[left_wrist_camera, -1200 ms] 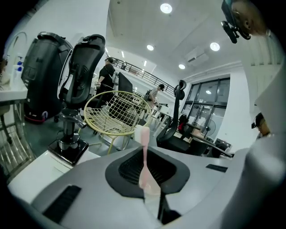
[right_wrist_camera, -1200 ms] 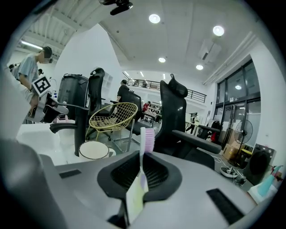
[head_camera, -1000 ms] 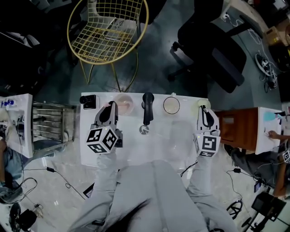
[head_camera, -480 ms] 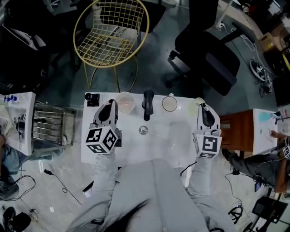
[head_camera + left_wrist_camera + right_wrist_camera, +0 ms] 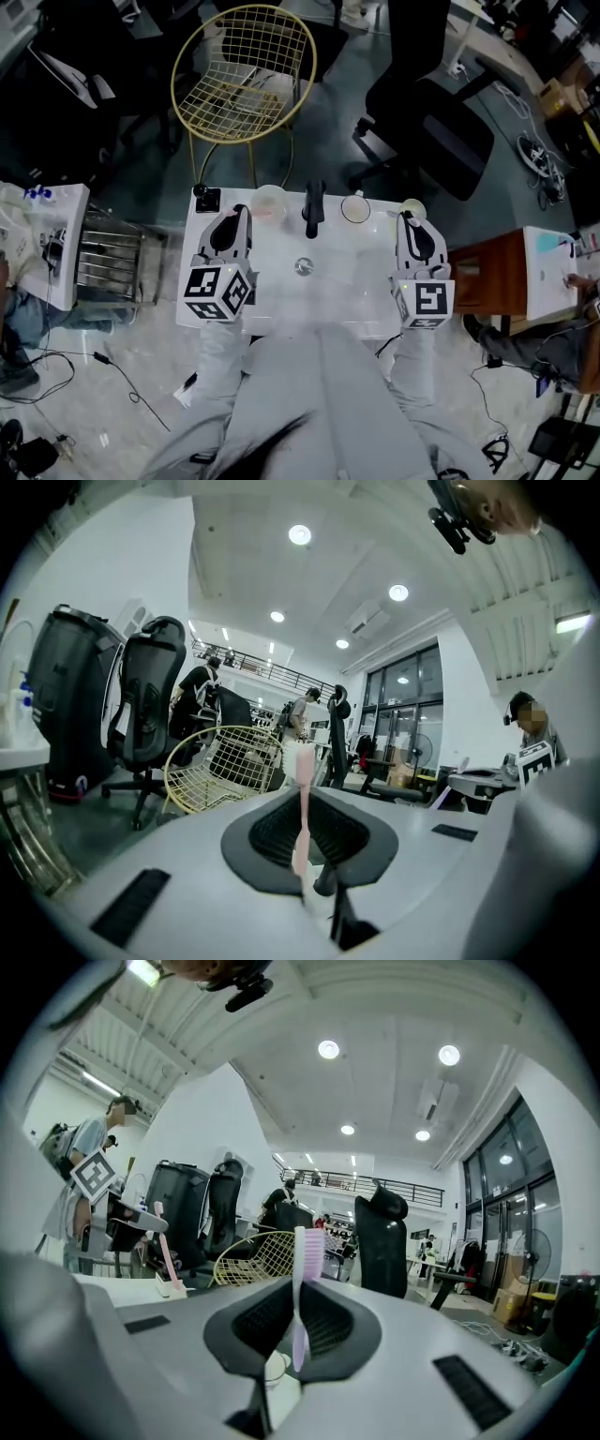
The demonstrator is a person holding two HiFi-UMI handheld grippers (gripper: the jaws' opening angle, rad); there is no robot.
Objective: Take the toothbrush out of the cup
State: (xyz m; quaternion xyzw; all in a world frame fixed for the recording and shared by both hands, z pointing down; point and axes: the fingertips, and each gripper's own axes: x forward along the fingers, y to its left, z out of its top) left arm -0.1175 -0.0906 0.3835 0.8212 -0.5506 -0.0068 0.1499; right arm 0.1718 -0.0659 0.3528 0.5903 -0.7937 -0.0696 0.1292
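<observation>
Two toothbrushes, one in each of my tools. My left tool (image 5: 312, 841) is clamped shut on a pink toothbrush (image 5: 302, 780), which stands upright between the pads, head uppermost. My right tool (image 5: 292, 1326) is likewise closed on a lilac-and-white toothbrush (image 5: 301, 1269), bristles at the top. Its lower end shows just above the rim of a pale cup (image 5: 273, 1366), and I cannot tell whether they touch.

Both tools hang over the white counter (image 5: 356, 286). Three cups line its far edge: a pinkish cup (image 5: 269, 202), a clear cup (image 5: 355, 208) and the pale cup at my right tool's tip. One black upright object (image 5: 313, 208) stands between the first two cups, and one small black box (image 5: 206, 199) sits at the far-left corner. One round metal piece (image 5: 304, 268) lies mid-counter. Beyond the counter are one yellow wire chair (image 5: 246, 75) and one black office chair (image 5: 436, 122).
</observation>
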